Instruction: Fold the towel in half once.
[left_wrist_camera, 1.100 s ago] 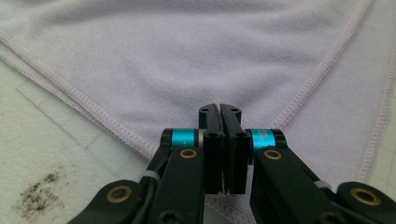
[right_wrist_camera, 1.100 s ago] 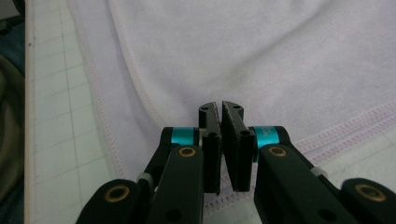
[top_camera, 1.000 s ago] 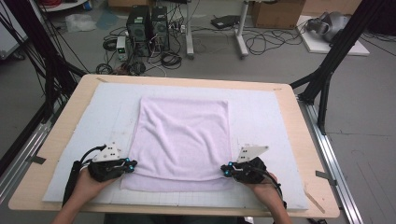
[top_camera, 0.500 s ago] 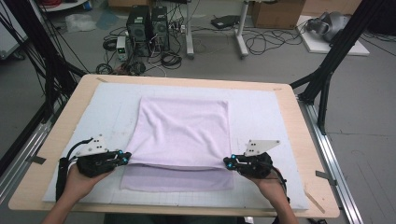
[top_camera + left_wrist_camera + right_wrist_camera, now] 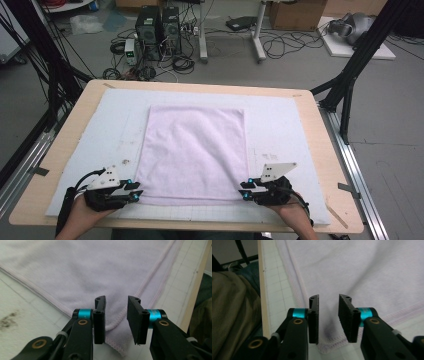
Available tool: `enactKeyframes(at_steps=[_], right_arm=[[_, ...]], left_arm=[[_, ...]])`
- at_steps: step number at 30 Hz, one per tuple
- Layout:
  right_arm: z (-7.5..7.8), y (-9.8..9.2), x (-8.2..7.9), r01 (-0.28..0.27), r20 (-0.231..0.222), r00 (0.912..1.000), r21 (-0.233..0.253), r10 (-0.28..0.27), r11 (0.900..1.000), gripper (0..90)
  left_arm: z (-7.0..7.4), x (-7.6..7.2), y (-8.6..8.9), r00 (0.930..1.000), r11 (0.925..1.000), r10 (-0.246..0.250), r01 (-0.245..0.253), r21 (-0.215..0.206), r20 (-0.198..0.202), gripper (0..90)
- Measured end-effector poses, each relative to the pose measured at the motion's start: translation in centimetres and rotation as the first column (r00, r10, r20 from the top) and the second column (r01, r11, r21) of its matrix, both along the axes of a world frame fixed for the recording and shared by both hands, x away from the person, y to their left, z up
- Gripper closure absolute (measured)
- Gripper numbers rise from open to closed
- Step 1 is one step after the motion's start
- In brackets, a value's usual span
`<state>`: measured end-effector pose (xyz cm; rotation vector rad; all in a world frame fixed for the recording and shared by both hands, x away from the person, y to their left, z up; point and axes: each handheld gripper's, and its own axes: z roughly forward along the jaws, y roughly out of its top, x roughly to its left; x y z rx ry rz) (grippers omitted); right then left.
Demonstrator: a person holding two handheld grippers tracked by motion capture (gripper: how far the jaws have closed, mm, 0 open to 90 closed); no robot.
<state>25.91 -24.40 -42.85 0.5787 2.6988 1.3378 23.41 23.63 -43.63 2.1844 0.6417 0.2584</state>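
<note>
The worktop (image 5: 320, 130) takes up the middle of the high view, a pale wooden board with a white gridded mat (image 5: 100, 130) laid over most of it. Above it in the frame, the floor carries computer towers (image 5: 159, 25) and loose cables (image 5: 280, 47).

The lilac towel (image 5: 195, 150) lies flat in the centre of the mat, roughly square, its far edge toward the upper middle of the frame and its near edge close to the bottom. It looks folded double at the near edge, since both gripper views show a second hemmed layer under the top one.

The left tool (image 5: 134, 191) sits at the lower left of the high view, at the towel's near left corner; the right tool (image 5: 246, 191) sits at the lower right, at the near right corner. In the left gripper view the left tool (image 5: 116, 315) has its jaws parted a moderate way with the stitched corner lying between them, nothing pinched. The right tool (image 5: 328, 315) stands the same: jaws apart over the corner hem, gripping nothing.

The towel is likely light, soft and limp, so it will sag and drape wherever it is unsupported. The stitched hem at each near corner seems the firmest hold, and taking both layers together should keep the fold from slipping apart.
</note>
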Motion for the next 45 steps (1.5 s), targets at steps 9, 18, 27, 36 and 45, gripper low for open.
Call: enactKeyframes(at_steps=[9,18,27,36,45], right_arm=[[-1.5,0.7,0.1,-0.014,-0.020,0.9997,-0.070,0.013,0.997,84.4],[-0.3,0.0,-0.5,0.006,0.007,1.0000,-0.014,-0.006,1.000,89.4],[-1.2,1.7,-0.6,-0.042,-0.021,0.9990,-0.048,0.041,0.998,71.9],[-1.4,2.0,-0.5,-0.052,-0.022,0.9985,-0.076,0.051,0.996,85.6],[0.0,1.1,-0.7,-0.043,-0.002,0.9991,0.015,0.043,0.999,86.4]], left_arm=[[-0.4,-0.2,0.1,0.9996,0.9993,0.008,-0.009,0.036,0.027,86.5],[0.7,-1.4,1.0,0.9972,0.9995,0.033,-0.032,-0.007,0.068,88.0],[0.0,-1.5,0.7,0.9996,0.9998,0.008,-0.009,0.019,0.029,72.4],[-0.5,-0.9,0.1,0.9998,0.9991,0.000,-0.001,0.042,0.018,86.4],[1.5,-2.0,0.9,0.9975,0.9998,0.015,-0.014,-0.014,0.070,87.0]])
